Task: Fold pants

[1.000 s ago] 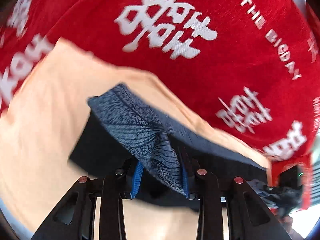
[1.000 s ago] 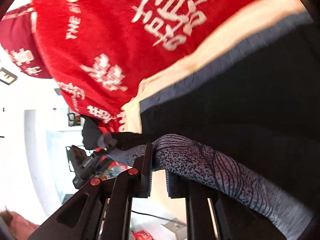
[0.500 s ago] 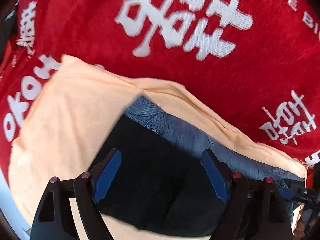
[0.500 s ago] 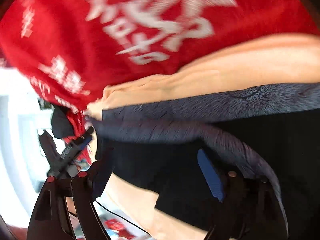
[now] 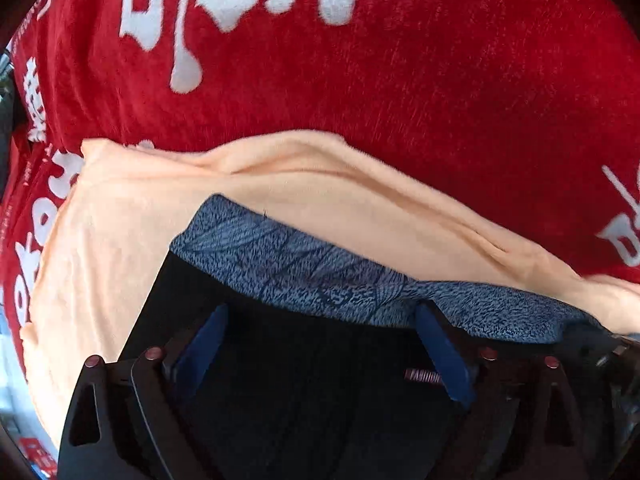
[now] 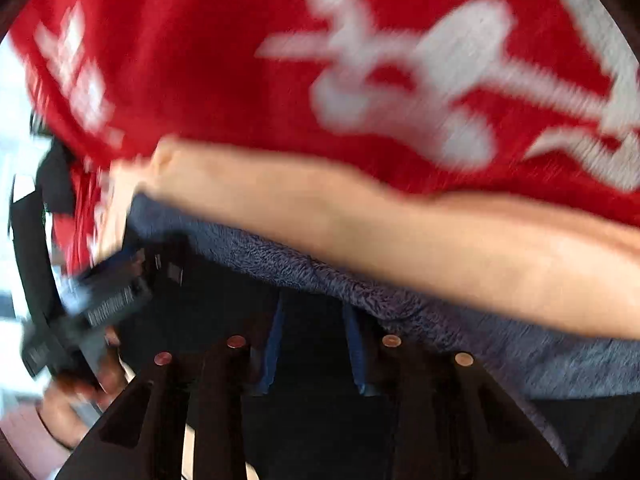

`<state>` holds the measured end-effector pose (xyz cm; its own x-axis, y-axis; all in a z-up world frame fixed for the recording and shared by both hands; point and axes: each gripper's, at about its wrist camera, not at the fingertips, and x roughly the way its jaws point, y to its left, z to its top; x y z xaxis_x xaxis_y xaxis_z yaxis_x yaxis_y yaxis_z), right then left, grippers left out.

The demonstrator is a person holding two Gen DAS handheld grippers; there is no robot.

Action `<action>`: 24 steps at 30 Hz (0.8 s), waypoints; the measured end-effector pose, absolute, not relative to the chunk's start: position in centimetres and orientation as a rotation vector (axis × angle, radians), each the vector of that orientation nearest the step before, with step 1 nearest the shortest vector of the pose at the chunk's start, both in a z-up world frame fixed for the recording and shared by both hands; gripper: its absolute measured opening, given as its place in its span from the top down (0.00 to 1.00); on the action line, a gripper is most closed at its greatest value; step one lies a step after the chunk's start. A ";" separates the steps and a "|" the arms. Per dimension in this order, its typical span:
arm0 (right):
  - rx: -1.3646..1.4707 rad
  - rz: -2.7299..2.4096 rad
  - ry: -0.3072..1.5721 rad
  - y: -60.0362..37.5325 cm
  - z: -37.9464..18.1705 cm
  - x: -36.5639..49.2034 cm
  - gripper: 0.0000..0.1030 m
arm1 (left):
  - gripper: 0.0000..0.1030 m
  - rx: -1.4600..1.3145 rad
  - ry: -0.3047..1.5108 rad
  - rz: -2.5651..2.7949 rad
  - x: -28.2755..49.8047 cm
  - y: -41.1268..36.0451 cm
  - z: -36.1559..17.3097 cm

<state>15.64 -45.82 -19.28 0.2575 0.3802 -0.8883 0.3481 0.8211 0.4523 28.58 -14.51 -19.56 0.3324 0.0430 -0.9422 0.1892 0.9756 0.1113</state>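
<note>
The pants (image 5: pixel 320 380), black with a blue-grey patterned waistband (image 5: pixel 304 276), lay on a peach cloth (image 5: pixel 120 248) spread over a red cover (image 5: pixel 360 100) printed with white characters; whether a tabletop or a bed carried them could not be told. Seen from the left wrist, the left gripper (image 5: pixel 320 344) pointed steeply down over the black fabric, its jaws standing wide and having just opened further, with cloth below them but neither pad pressing on it. The waistband ran as a long band across the view just beyond the fingertips, its end corner lying up and to the left of the jaws, towards the peach cloth's left edge. Seen from the right wrist, which was blurred, the right gripper (image 6: pixel 316 340) hung over the same dark fabric with the waistband immediately ahead of it; its jaws had just been closing to a narrow gap, and whether they pinched any cloth could not be told. A black device (image 6: pixel 92 308) held by a hand (image 6: pixel 80 400) showed at that view's left edge. In judgement, both grippers stood about equally near the waistband, whose long axis lay crosswise to both. No containers were present
</note>
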 end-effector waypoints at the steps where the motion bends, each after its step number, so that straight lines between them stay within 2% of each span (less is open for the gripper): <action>1: 0.692 0.018 1.325 -46.3 -18.7 15.5 0.67 | 0.09 0.220 1.235 -0.089 28.6 -14.7 -19.5; 2: 0.708 0.025 1.318 -46.5 -18.1 15.1 0.65 | 0.09 0.209 1.247 -0.092 28.4 -14.7 -19.1; 3: 0.715 0.037 1.310 -46.6 -17.4 14.6 0.57 | 0.09 0.194 1.260 -0.101 28.2 -14.7 -18.8; 5: 0.711 0.062 1.286 -47.0 -15.5 12.8 0.48 | 0.09 0.187 1.272 -0.124 27.2 -14.9 -17.7; 12: 0.739 0.001 1.249 -50.0 -10.5 2.7 0.48 | 0.09 0.319 1.310 -0.336 18.5 -17.6 -13.9; 24: 0.860 -0.433 1.191 -51.7 -6.4 -20.6 0.47 | 0.09 0.338 1.429 -0.863 1.5 -29.1 -12.5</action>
